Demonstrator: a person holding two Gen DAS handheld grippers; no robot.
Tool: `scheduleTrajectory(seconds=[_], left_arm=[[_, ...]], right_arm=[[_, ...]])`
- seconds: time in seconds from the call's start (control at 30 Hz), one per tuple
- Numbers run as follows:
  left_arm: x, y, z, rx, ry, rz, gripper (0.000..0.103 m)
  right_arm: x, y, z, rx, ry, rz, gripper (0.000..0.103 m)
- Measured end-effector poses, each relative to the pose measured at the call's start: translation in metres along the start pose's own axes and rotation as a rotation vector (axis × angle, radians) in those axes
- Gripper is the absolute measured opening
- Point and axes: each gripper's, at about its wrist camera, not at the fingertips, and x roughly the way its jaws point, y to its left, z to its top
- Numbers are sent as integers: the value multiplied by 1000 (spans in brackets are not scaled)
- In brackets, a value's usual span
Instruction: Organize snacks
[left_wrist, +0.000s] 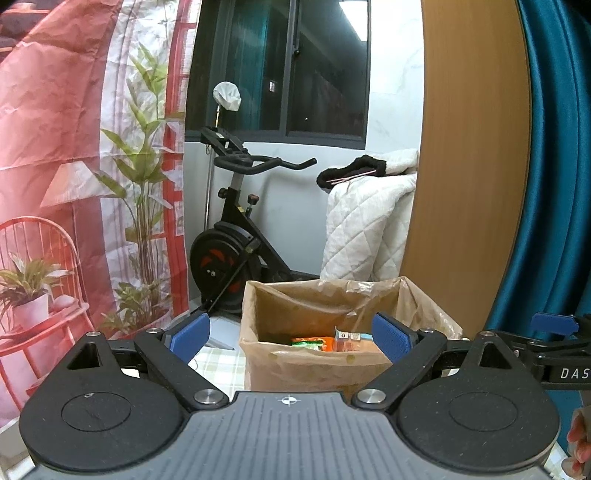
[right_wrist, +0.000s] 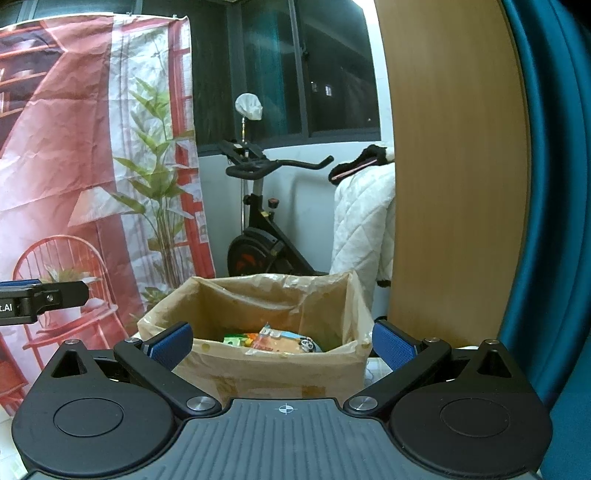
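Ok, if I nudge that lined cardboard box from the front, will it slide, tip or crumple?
The cardboard box looks squat and wide, so it would likely slide, not tip. Only a few snack packets lie at its bottom, so it is probably light. The loose plastic liner draped over the rim may be slippery and crumple.

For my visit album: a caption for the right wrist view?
Open right tool facing a cardboard box of snack packets, exercise bike behind.
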Motion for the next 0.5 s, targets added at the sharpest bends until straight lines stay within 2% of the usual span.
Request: scheduleTrajectory(seconds=[0.5], left_arm=[[1,1,-2,-17,11,2,96]], right_arm=[[3,0,-2,-10,9,2,102]])
